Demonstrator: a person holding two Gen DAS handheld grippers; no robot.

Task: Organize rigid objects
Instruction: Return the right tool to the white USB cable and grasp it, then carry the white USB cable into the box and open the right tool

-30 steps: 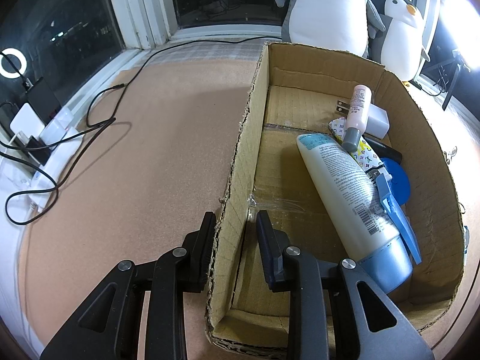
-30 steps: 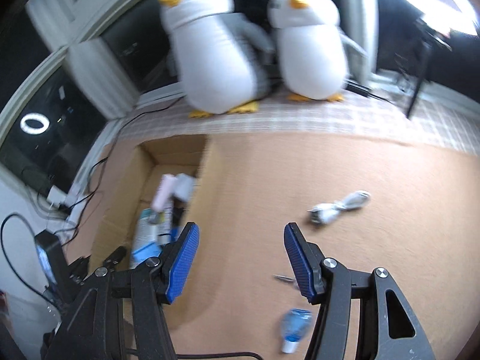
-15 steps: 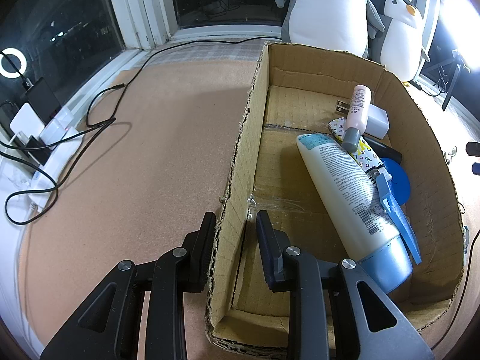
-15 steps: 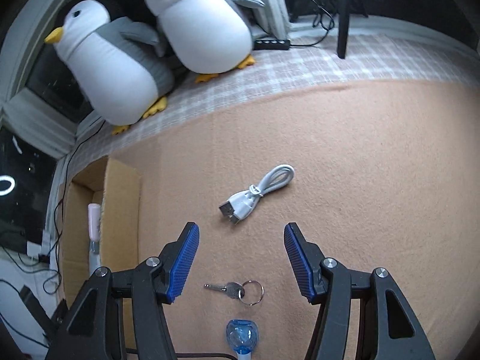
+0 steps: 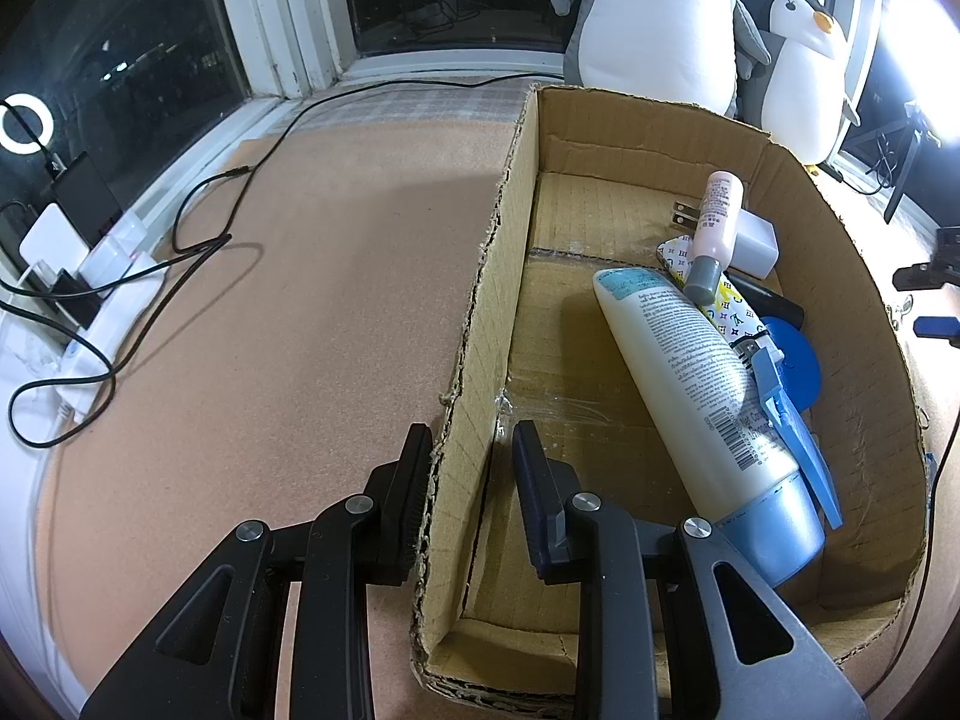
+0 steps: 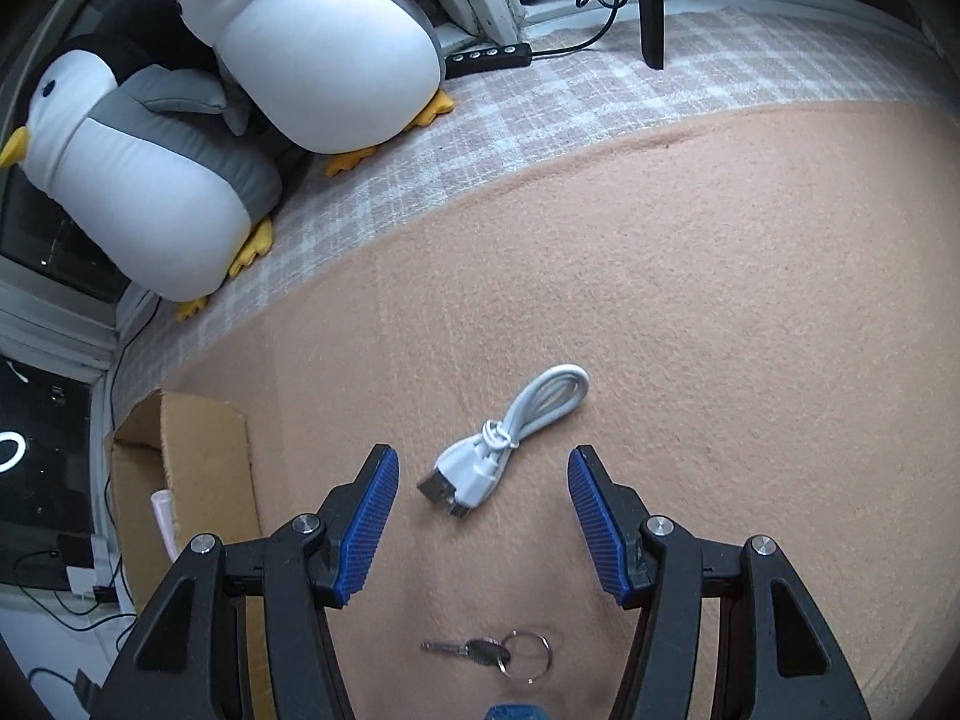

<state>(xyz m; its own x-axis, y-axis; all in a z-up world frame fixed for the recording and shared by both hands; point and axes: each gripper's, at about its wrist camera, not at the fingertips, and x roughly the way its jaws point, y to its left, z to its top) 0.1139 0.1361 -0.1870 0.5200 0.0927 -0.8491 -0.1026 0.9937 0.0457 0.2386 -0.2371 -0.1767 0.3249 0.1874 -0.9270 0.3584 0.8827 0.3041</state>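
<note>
My left gripper (image 5: 471, 462) is shut on the near left wall of the cardboard box (image 5: 498, 276), one finger outside and one inside. In the box lie a big white and blue lotion tube (image 5: 690, 372), a small pink bottle (image 5: 714, 222), a white charger (image 5: 756, 246), a blue disc (image 5: 798, 360) and a blue clip (image 5: 792, 426). My right gripper (image 6: 482, 456) is open and points down at the mat. A coiled white USB cable (image 6: 510, 444) lies on the mat between its blue pads, untouched. A key on a ring (image 6: 492, 654) lies nearer to me.
Two plush penguins (image 6: 324, 48) sit at the back on a checked cloth (image 6: 540, 114). A black power strip (image 6: 486, 57) lies behind them. The box (image 6: 198, 450) stands left of my right gripper. Black cables (image 5: 198, 240) and chargers (image 5: 60, 240) lie left of the box. A blue item (image 6: 510, 711) peeks in at the bottom edge.
My right gripper has swung away from the box, rolled, and come down over the white cable, which now sits between its open fingers. The left gripper and box have not moved.
</note>
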